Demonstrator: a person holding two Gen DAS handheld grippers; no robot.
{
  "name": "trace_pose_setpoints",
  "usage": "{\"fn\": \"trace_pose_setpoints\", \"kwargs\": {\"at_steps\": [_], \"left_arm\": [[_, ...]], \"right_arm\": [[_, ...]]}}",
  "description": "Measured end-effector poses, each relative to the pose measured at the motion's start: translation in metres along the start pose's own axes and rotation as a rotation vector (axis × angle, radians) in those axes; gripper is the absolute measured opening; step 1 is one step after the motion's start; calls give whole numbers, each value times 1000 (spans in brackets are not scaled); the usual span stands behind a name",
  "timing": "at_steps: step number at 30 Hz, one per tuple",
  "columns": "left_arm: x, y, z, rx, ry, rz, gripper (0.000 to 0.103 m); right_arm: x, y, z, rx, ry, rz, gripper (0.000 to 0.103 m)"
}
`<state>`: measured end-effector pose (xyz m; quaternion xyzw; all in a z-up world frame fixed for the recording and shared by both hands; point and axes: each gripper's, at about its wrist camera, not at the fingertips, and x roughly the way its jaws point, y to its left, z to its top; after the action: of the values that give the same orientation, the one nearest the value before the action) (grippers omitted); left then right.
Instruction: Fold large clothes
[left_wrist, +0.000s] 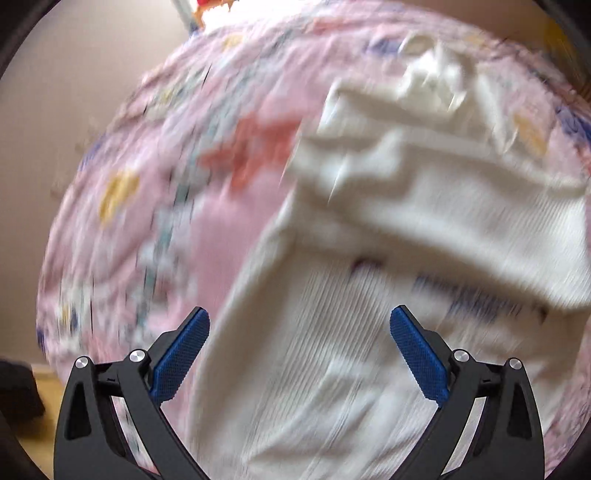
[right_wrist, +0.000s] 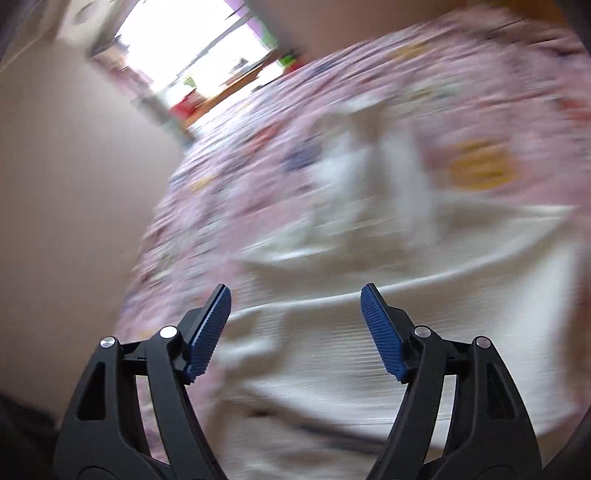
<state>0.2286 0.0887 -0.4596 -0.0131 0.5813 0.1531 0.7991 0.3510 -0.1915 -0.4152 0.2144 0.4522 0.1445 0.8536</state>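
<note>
Jaws of the left gripper (left_wrist: 300, 325) stand apart, empty, above a white ribbed garment (left_wrist: 424, 229). The right gripper (right_wrist: 295, 301) is likewise spread with nothing between its pads. That garment lies rumpled on a pink patterned bedspread (left_wrist: 147, 184); both views are blurred.

1. No text, label, brand, number or sign can be read in either view; both pictures are smeared by motion blur.
2. The white garment (left_wrist: 369, 332) carries a row of dark blue marks near its folded upper layer, possibly print, but too blurred to read.
3. The pink bed cover (left_wrist: 221, 221) around the white garment shows only coloured patches in red, yellow and blue, with no legible lettering.
</note>
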Motion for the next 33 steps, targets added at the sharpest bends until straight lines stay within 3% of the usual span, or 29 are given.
{"fn": "trace_pose_setpoints", "kwargs": {"at_steps": [2,4,6,9,12,15,16,18,21,25,29,31,33], "left_arm": [[-1,-19,34,5,-30,-28,95],[9,-37,65,11,-31,-65,95],[26,-54,94,40,-28,-101,95],[52,-84,119,63,-24,-77,95],[88,-97,129,102,18,-16,95],[122,-104,116,177,35,190,95],[135,-102,111,198,55,232,95],[150,-96,103,207,79,244,96],[151,-97,97,224,37,262,97],[145,-113,93,258,19,364,96],[114,-119,95,207,41,413,96],[88,-119,90,143,51,421,96],[71,-121,85,88,69,406,96]], "right_arm": [[-18,-53,-6,-13,-34,-156,71],[-25,-92,-15,-46,-4,-255,62],[-36,-134,-27,-21,29,-306,60],[-38,-169,-54,15,83,-325,59],[-28,-181,-90,-109,149,-476,53],[-20,-198,-121,-127,181,-539,50],[-18,-208,-127,-101,177,-539,50],[-15,-219,-133,-76,166,-529,50],[-8,-224,-134,-82,157,-517,50],[-17,-224,-125,-88,148,-459,51],[-54,-226,-93,18,57,-294,51],[-62,-223,-79,24,37,-132,51],[-60,-214,-71,0,42,-26,51]]}}
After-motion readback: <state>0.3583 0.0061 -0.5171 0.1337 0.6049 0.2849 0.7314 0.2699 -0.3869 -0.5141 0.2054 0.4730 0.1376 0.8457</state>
